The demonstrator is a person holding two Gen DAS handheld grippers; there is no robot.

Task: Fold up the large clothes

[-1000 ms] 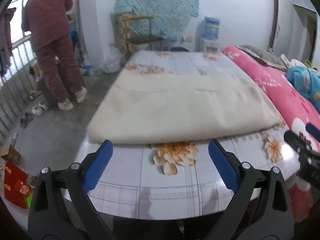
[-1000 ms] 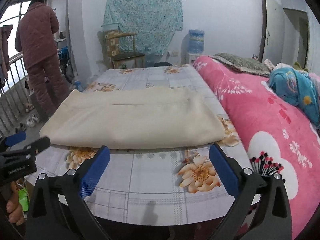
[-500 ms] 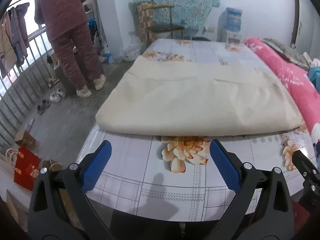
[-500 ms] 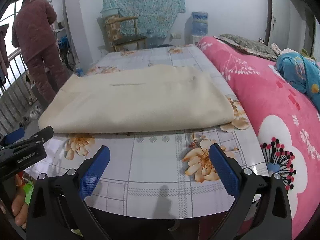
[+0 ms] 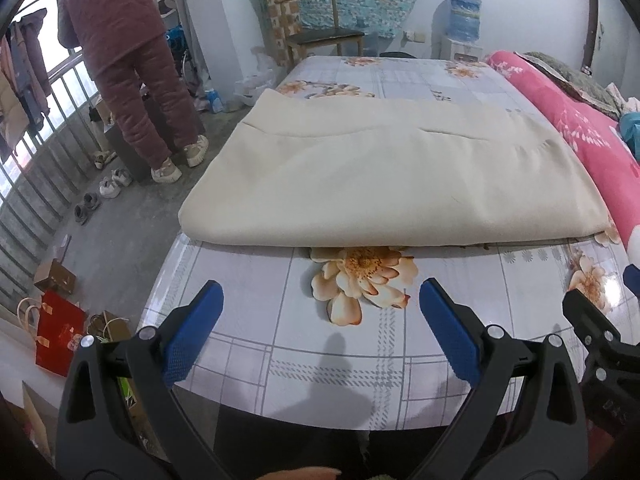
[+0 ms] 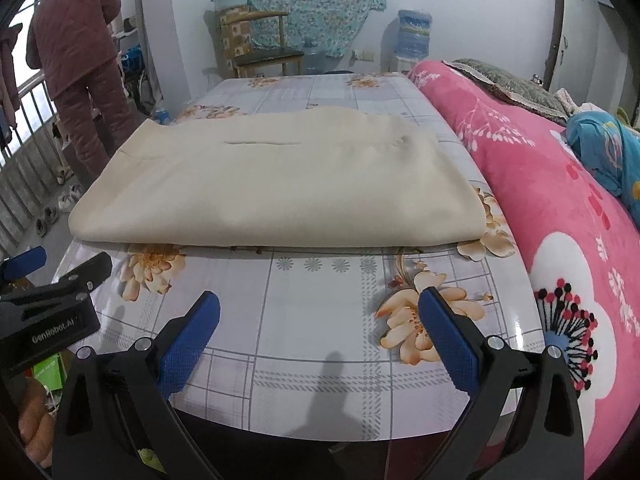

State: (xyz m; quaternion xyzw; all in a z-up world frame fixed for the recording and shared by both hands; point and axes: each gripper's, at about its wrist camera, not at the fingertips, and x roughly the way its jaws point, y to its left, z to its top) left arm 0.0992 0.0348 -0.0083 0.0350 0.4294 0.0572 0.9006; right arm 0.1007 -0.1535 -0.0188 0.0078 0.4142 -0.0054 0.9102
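Nearest the cameras, both tools are held low over the near edge of the table (image 5: 240, 352), clear of everything. The left gripper (image 5: 320, 312) is seen with its blue pads (image 5: 192, 336) spread wide and nothing between them; the right gripper (image 6: 320, 320) is likewise spread and empty. Just beyond them a bare strip of glossy flowered tablecloth (image 6: 320, 280) is crossed before the task's thing is reached: a large cream garment (image 5: 392, 176), laid flat across the middle of the table in a broad rectangle, its rounded near edge running almost the full width. It is judged to be soft, thick and limp, with some weight from the stacked layers, so sagging is to be expected if it is lifted at one point only. On the slick cloth below it, sliding is also likely. A hold is best taken at the two near corners, one per gripper, with all layers pinched together. To the right a pink blanket (image 6: 560, 200) is banked beside the table. Farther off, a wooden chair (image 5: 320, 28) is seen against the wall and a person (image 5: 120, 40) stands at the left.
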